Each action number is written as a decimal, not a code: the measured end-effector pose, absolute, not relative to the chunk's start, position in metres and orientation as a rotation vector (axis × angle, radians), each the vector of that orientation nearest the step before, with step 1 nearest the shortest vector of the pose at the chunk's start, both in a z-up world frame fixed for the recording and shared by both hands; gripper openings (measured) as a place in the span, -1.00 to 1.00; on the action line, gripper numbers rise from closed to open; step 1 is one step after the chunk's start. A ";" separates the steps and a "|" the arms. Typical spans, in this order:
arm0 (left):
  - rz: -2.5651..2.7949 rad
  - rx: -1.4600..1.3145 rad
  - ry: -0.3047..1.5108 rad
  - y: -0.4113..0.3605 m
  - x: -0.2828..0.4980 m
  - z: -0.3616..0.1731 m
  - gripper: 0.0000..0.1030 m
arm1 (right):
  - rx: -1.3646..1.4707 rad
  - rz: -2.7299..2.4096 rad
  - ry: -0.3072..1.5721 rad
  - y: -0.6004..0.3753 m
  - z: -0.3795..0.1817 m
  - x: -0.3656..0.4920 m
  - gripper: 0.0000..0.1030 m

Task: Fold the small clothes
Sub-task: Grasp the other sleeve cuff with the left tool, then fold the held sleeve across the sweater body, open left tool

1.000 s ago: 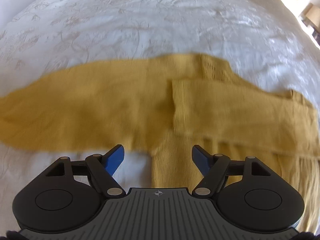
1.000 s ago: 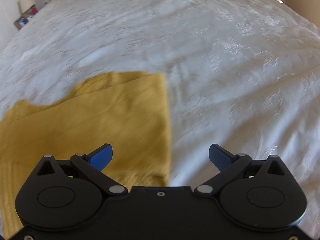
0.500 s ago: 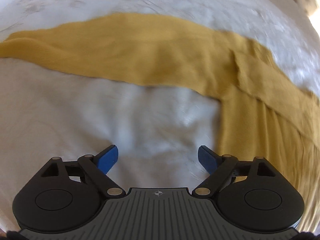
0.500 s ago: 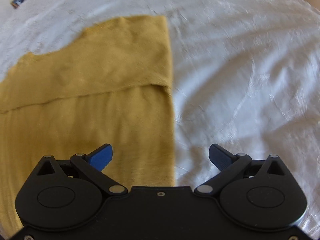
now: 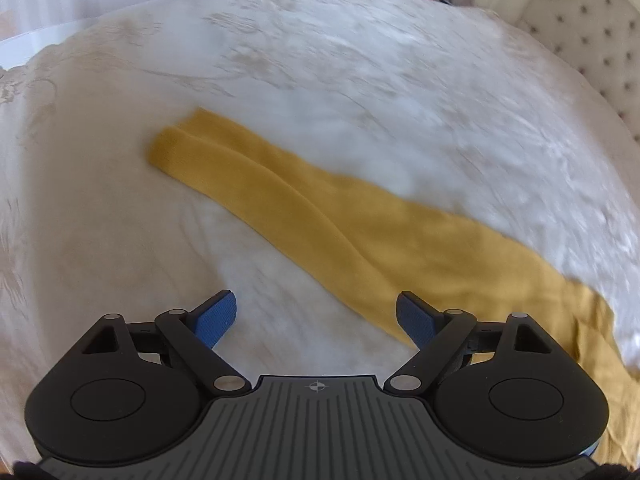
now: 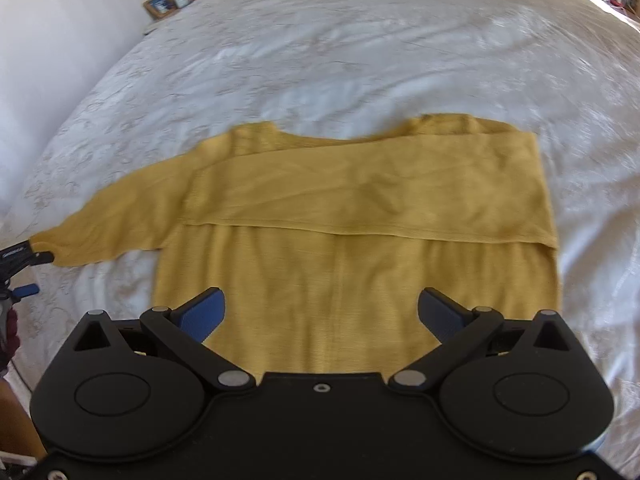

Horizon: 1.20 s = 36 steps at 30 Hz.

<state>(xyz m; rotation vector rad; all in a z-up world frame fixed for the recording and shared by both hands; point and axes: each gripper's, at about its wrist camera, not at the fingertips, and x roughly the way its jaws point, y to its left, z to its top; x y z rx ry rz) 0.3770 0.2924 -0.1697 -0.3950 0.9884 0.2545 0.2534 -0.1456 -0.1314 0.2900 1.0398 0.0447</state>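
Sweater: a mustard-yellow knit sweater [image 6: 352, 248] lies flat on a white embroidered bedspread [image 6: 360, 52], neckline at the far side.
Folded sleeve: 1 sleeve [image 6: 368, 196] is laid across the chest, ending at the right edge.
Extended sleeve: the other sleeve [image 5: 288, 196] stretches left, its cuff resting on the bedspread.
Left gripper [image 5: 316, 320]: above the bedspread near the extended sleeve; its jaws have just been opening, stand wide apart, and hold nothing.
Right gripper [image 6: 322, 316]: above the sweater's near body; blue pads [image 6: 202, 316] spread wide, nothing between them.
Background: a tufted headboard [image 5: 592, 36] stands far right.
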 end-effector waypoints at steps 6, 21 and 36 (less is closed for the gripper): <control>0.298 -0.466 0.965 0.335 0.400 -0.185 0.70 | 0.241 0.086 1.058 -0.106 -0.126 0.266 0.98; 0.285 -0.486 0.910 0.342 0.414 -0.209 0.98 | 0.180 0.114 1.143 -0.059 -0.133 0.289 0.98; 0.187 -0.508 0.758 0.301 0.405 -0.128 -0.85 | 0.228 0.099 1.160 -0.083 -0.143 0.271 0.98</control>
